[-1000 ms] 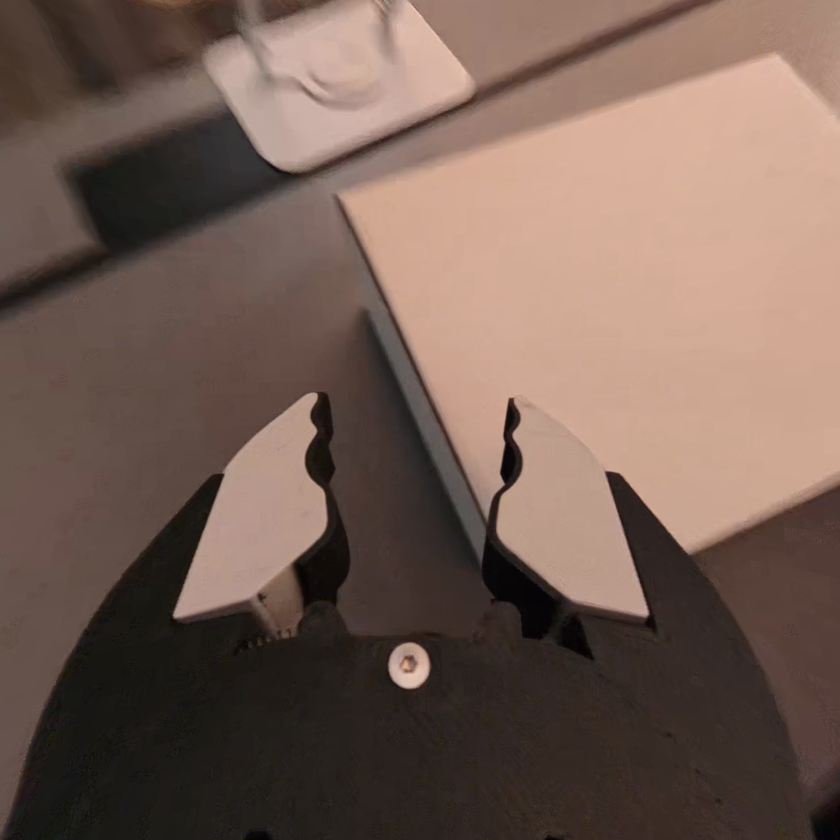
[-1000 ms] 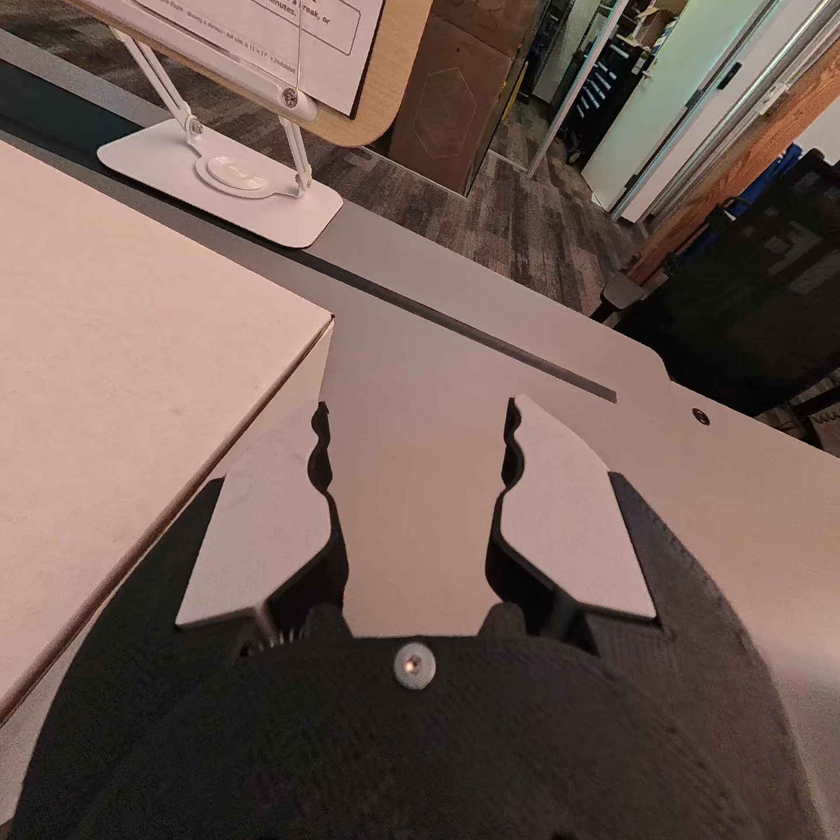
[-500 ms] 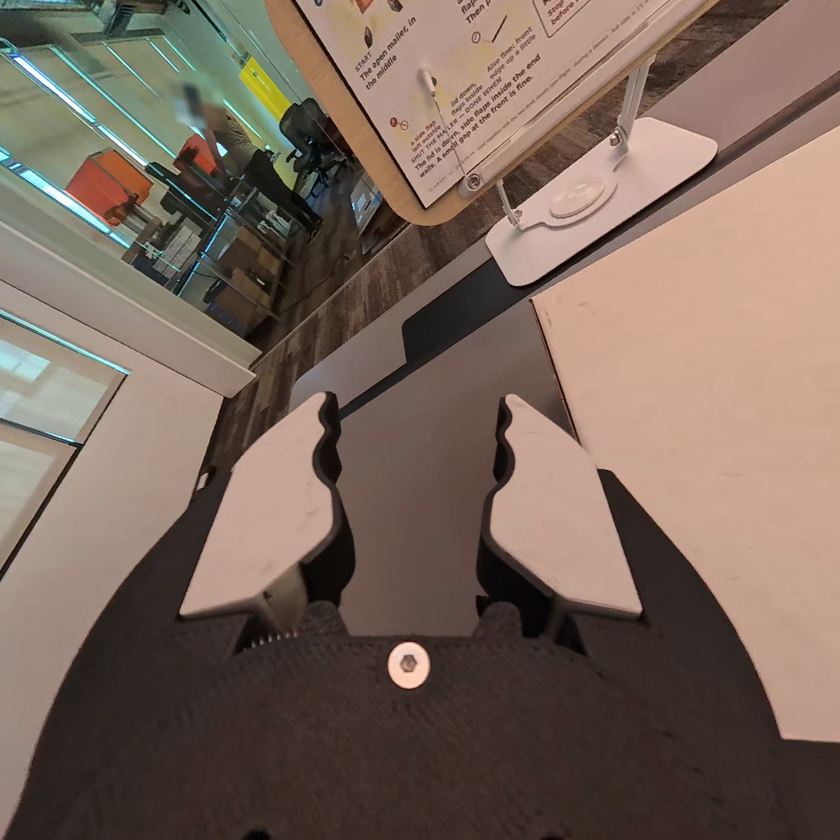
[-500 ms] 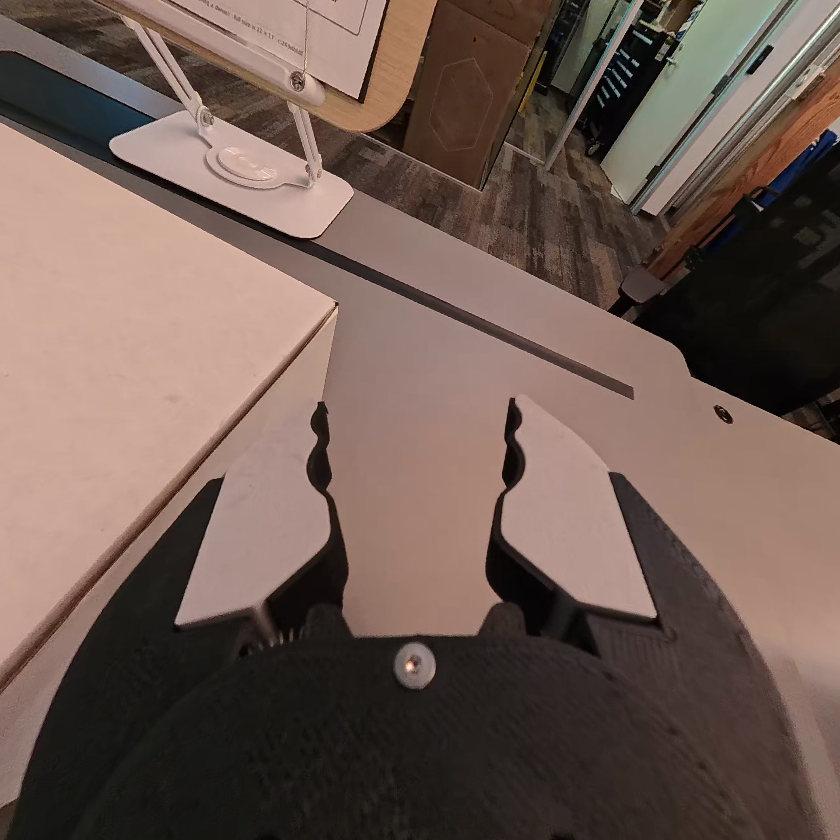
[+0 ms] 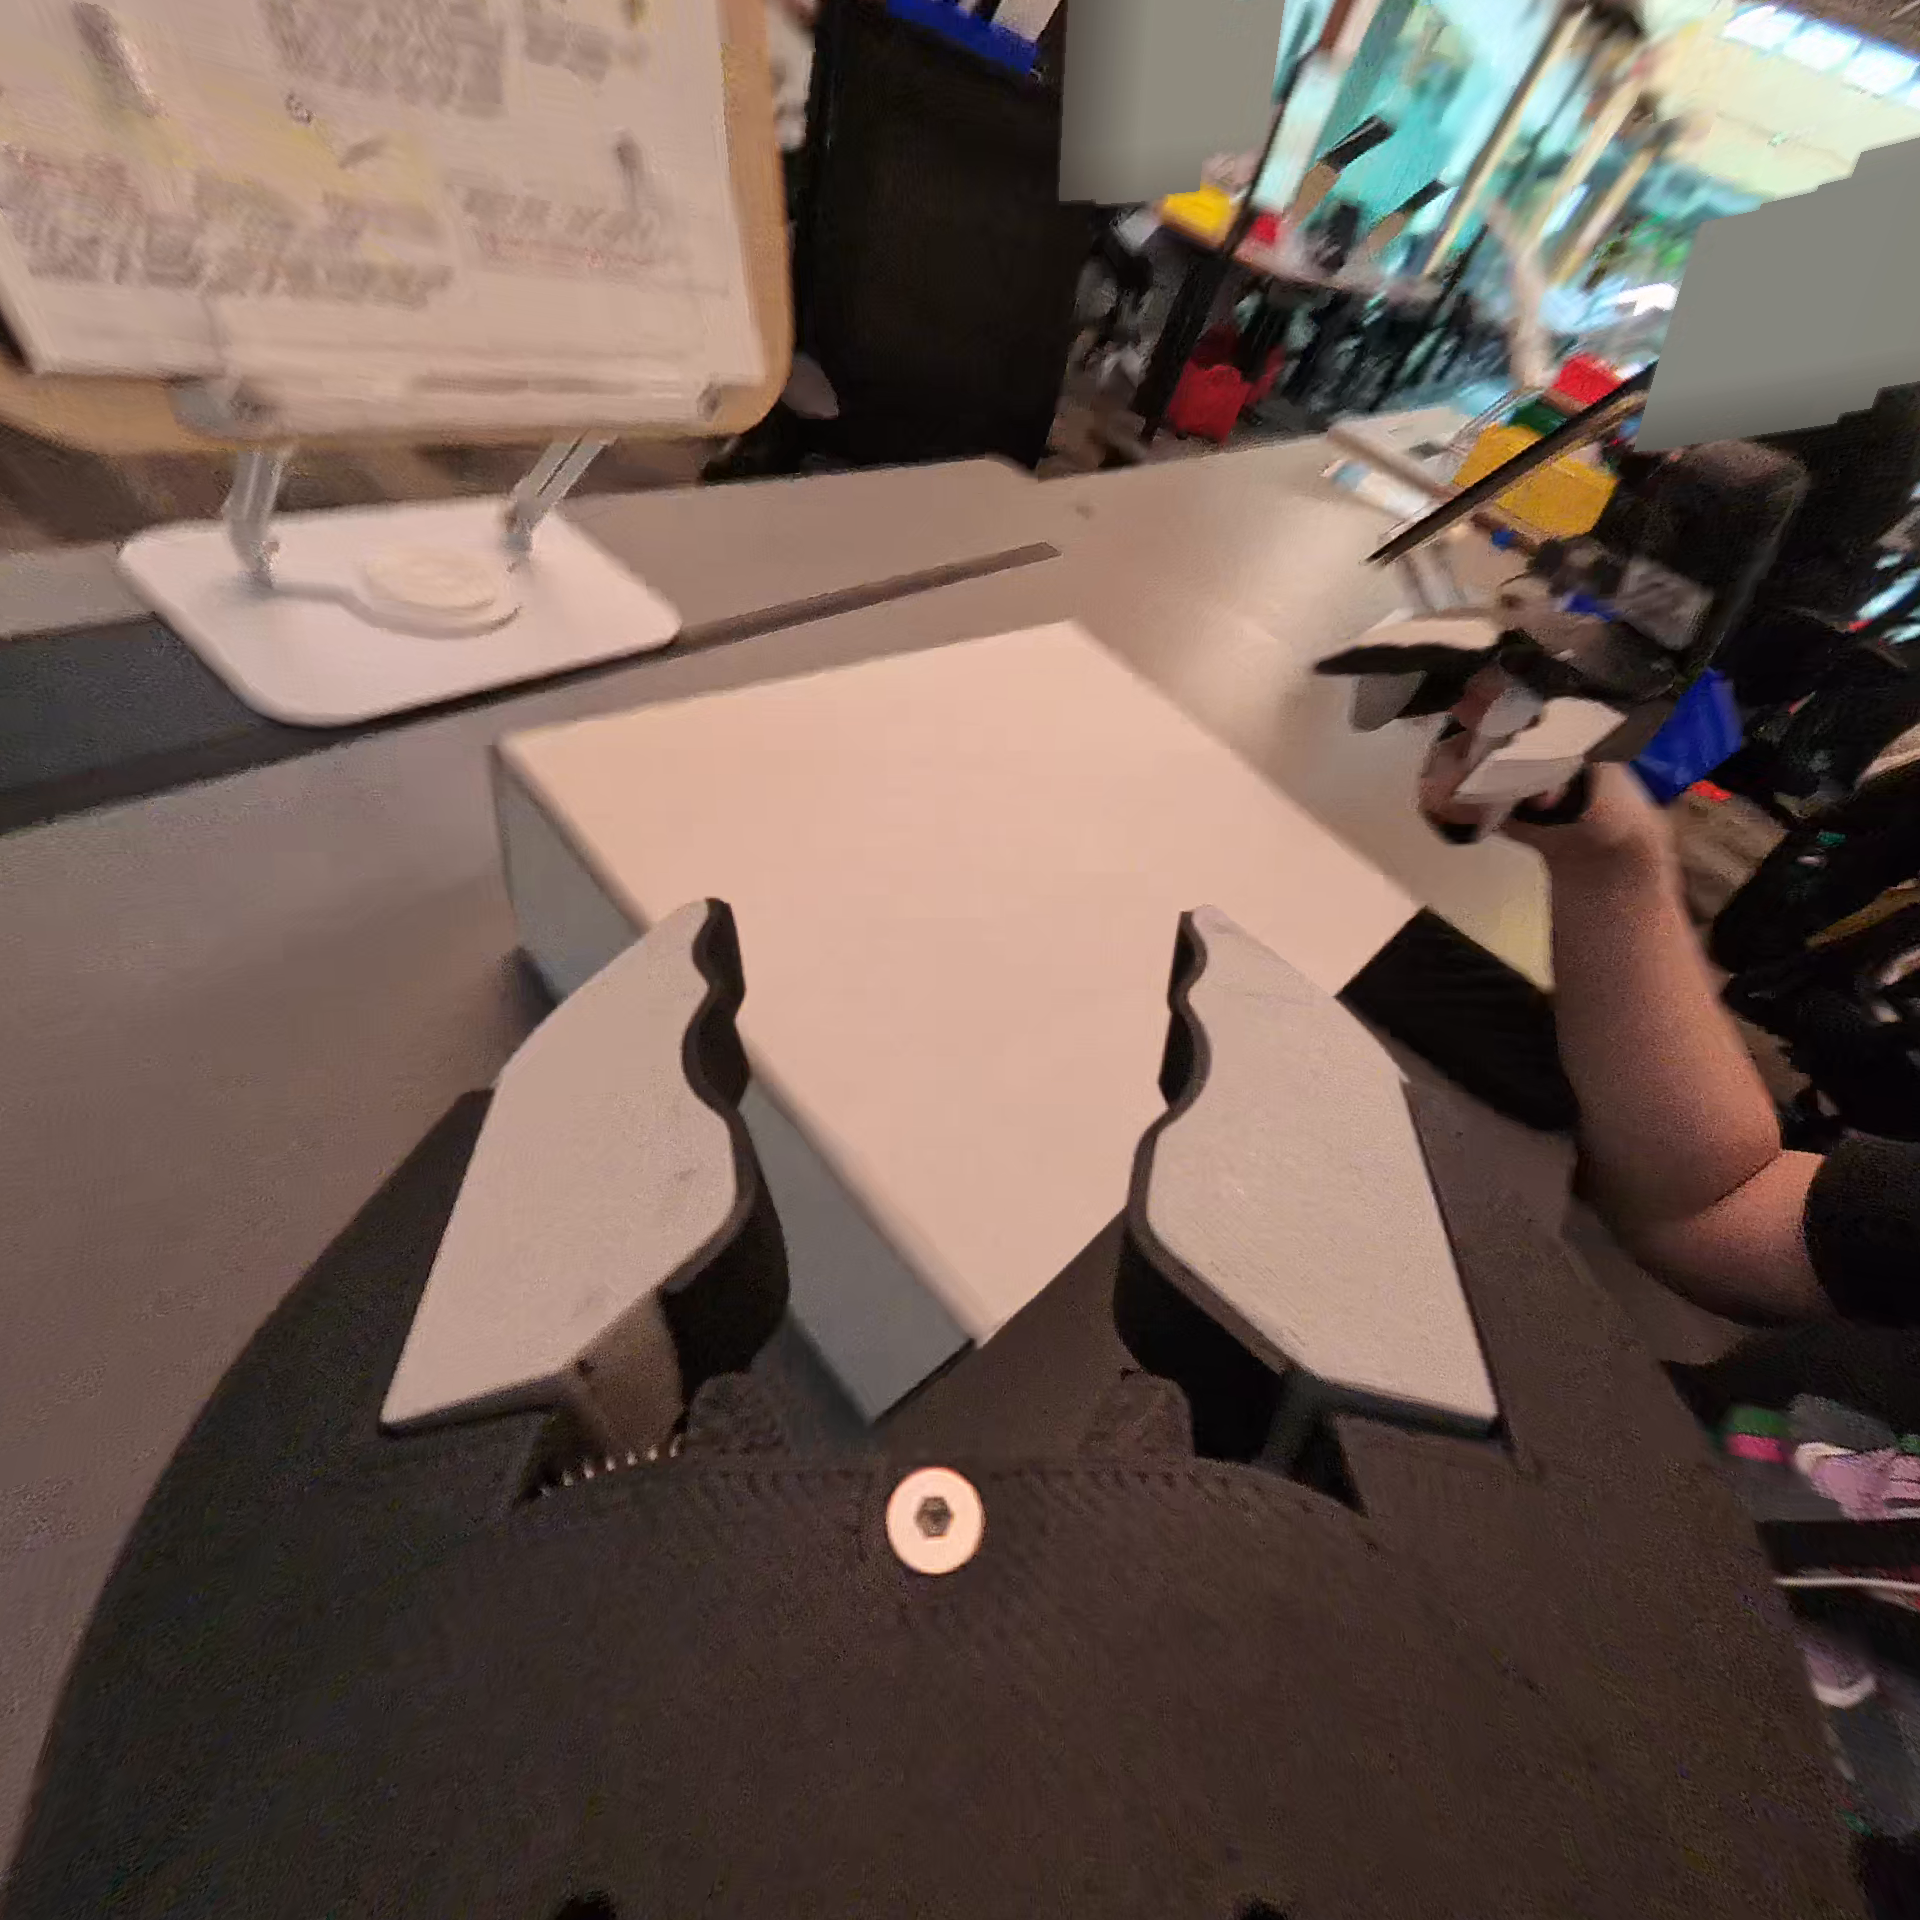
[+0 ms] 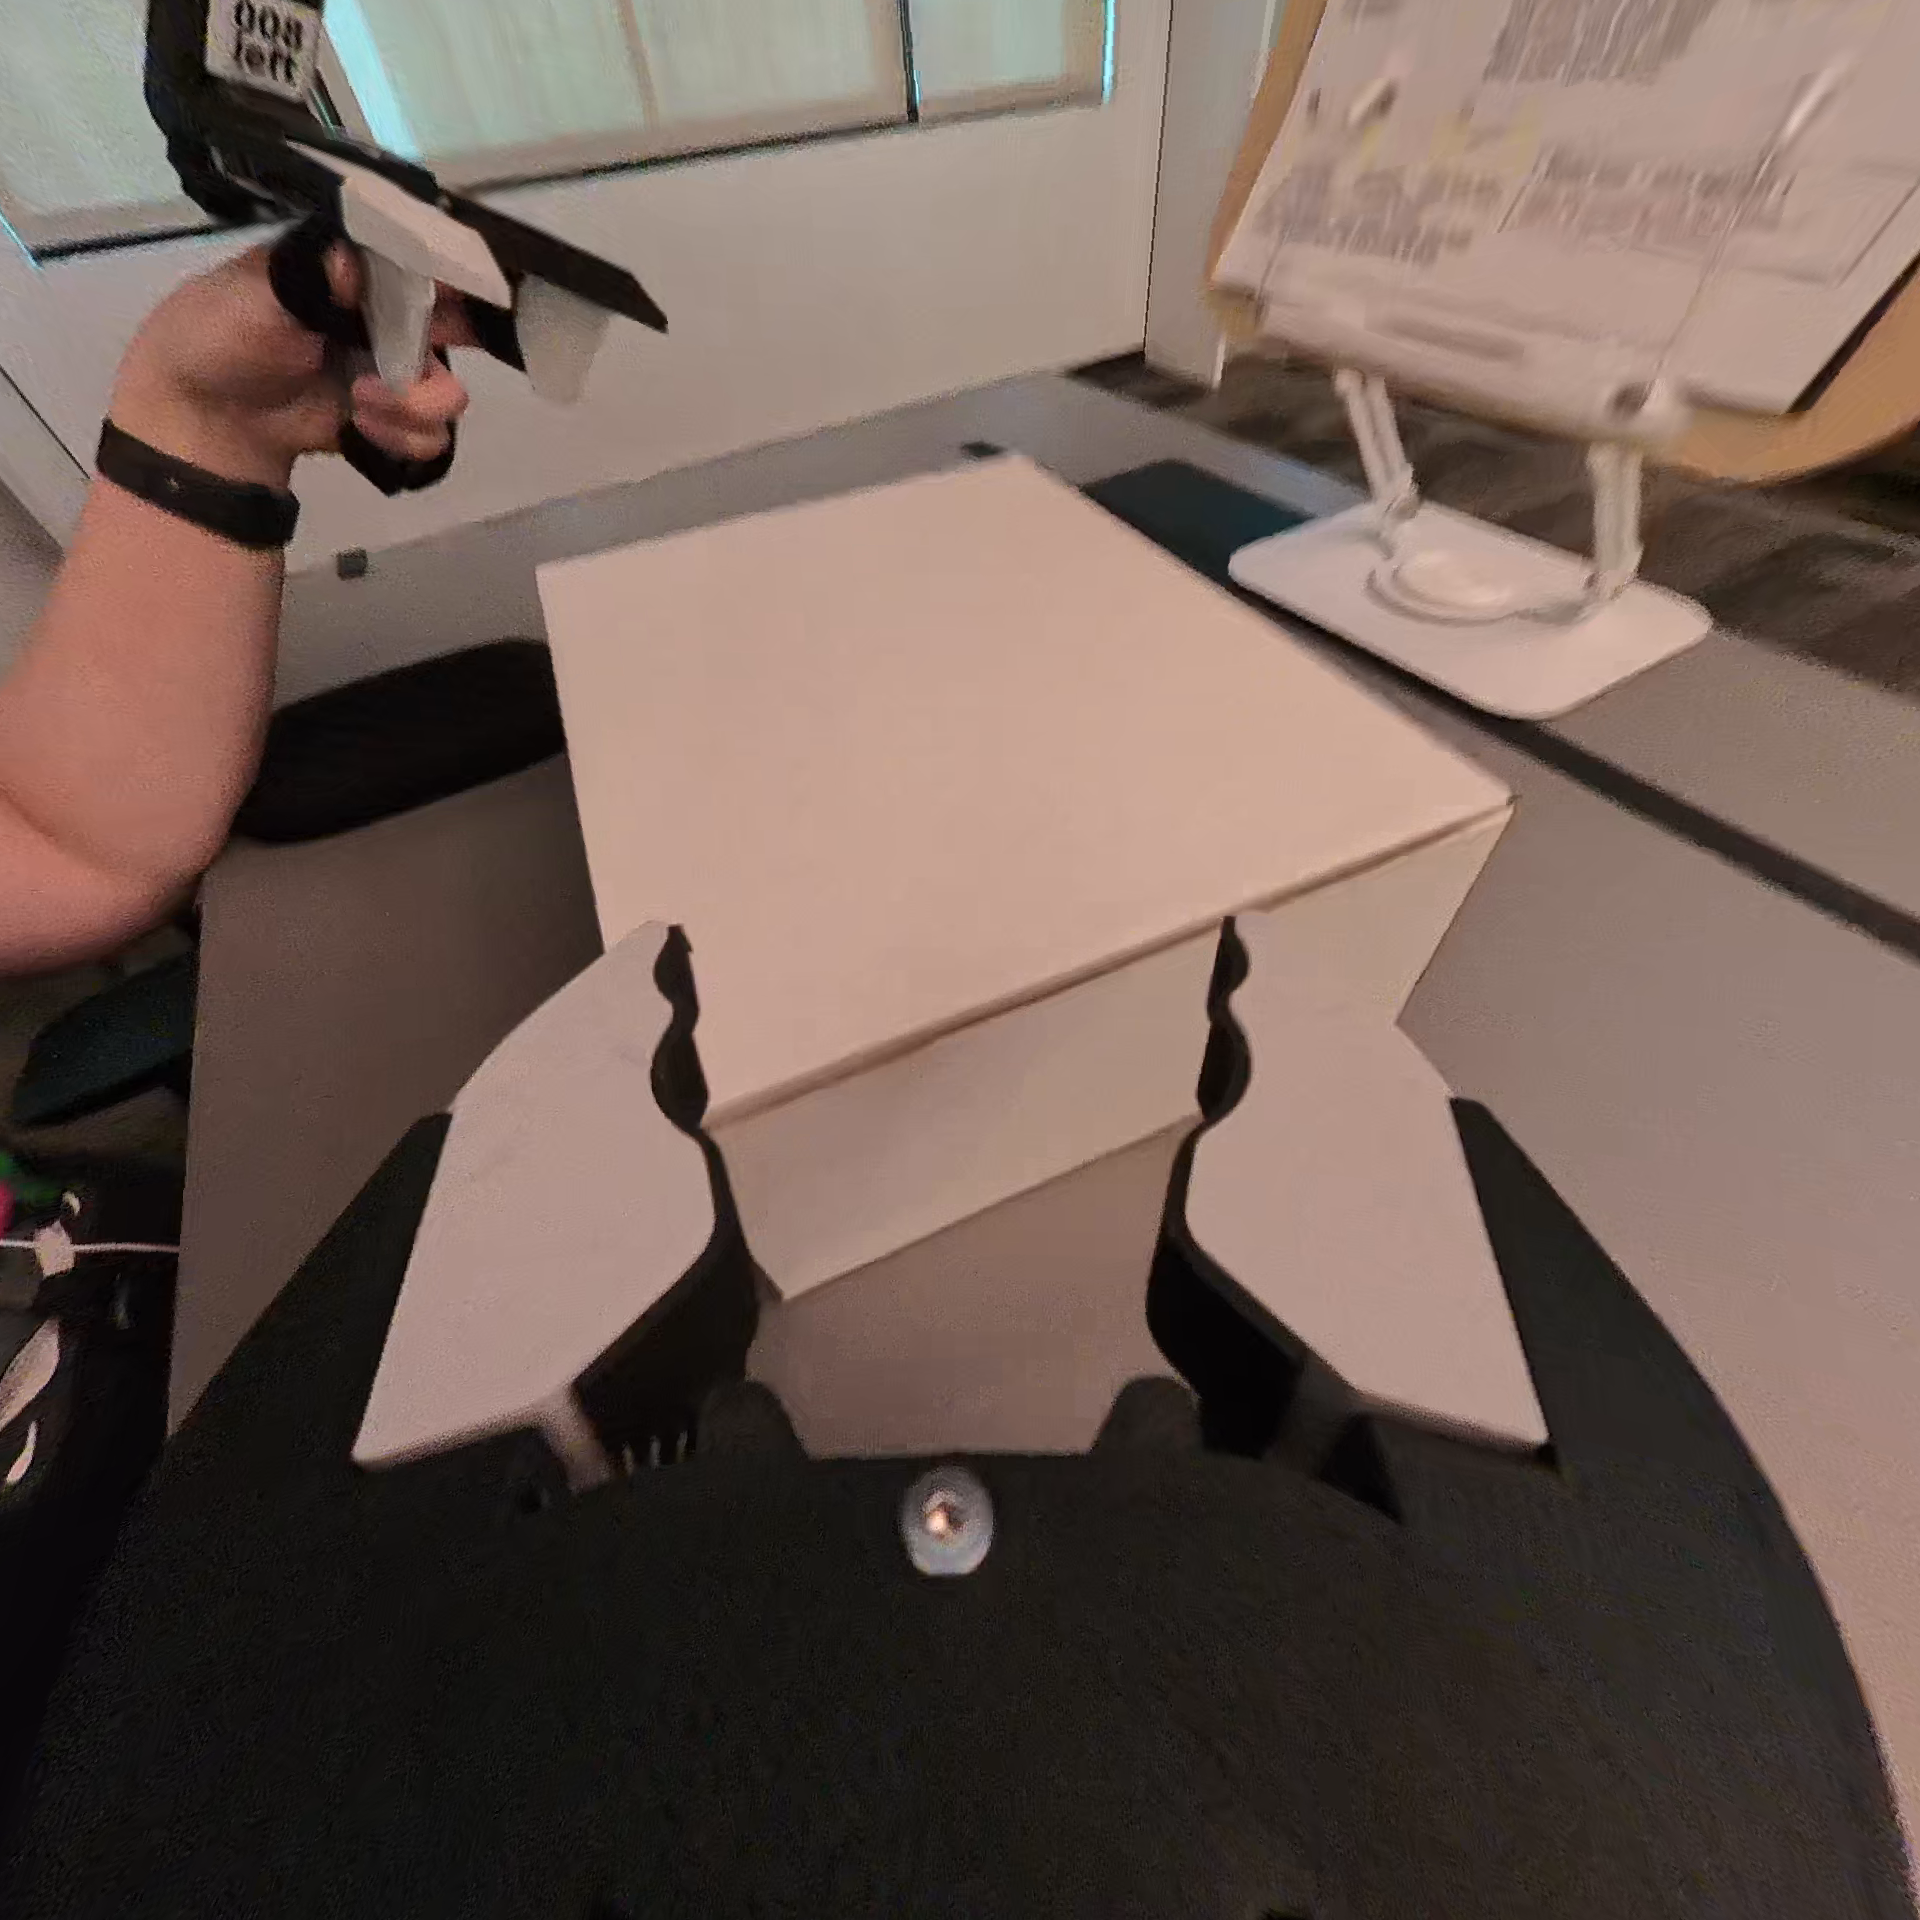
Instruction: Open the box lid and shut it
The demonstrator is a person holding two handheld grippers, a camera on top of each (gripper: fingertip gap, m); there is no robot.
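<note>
A white cardboard box lies flat on the grey table with its lid shut. My left gripper is open and empty, above the box's near left corner, apart from it. In the right wrist view the box shows from the other side, the lid edge flush on its side wall. My right gripper is open and empty, in front of that side wall, not touching it. The right gripper also shows far right in the left wrist view. The left gripper shows raised at upper left in the right wrist view.
A document stand with a white base stands behind the box; it also shows in the right wrist view. A black pad lies at the table's front edge beside the box. A person's forearm reaches in from the right.
Both grippers have swung round from facing away beside the box to facing it from opposite sides, and are higher. Both stay open. The box has not moved.
</note>
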